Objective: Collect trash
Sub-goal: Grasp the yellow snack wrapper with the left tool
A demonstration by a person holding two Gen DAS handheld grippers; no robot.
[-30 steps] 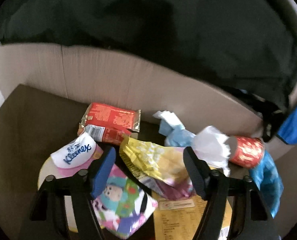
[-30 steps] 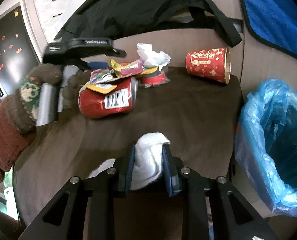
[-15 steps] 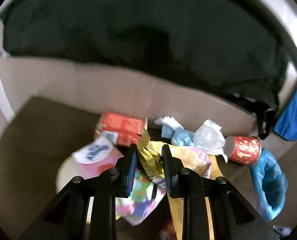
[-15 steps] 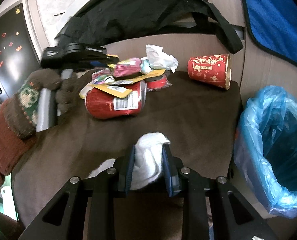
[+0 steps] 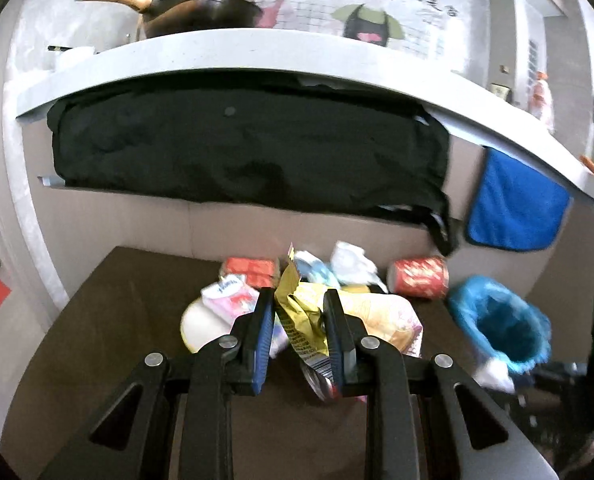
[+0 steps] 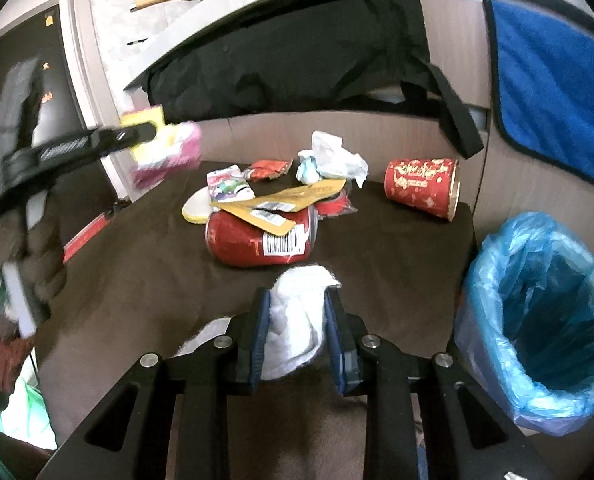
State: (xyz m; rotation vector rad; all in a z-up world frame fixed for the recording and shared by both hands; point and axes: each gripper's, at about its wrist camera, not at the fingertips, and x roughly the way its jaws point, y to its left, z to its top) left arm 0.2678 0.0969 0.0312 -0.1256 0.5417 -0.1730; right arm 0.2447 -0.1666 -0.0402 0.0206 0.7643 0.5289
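Wrapper (image 5: 297,312) between left fingers (image 5: 265,320) (pinched)

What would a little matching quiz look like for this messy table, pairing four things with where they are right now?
Things:
1. yellow snack wrapper
2. white tissue wad
3. red paper cup
4. blue-lined bin

Places:
A. lying on its side near the back wall
B. pinched in the left gripper, lifted off the table
C. beside the table's right edge, open
D. pinched in the right gripper

Pairs: 1-B, 2-D, 3-A, 4-C
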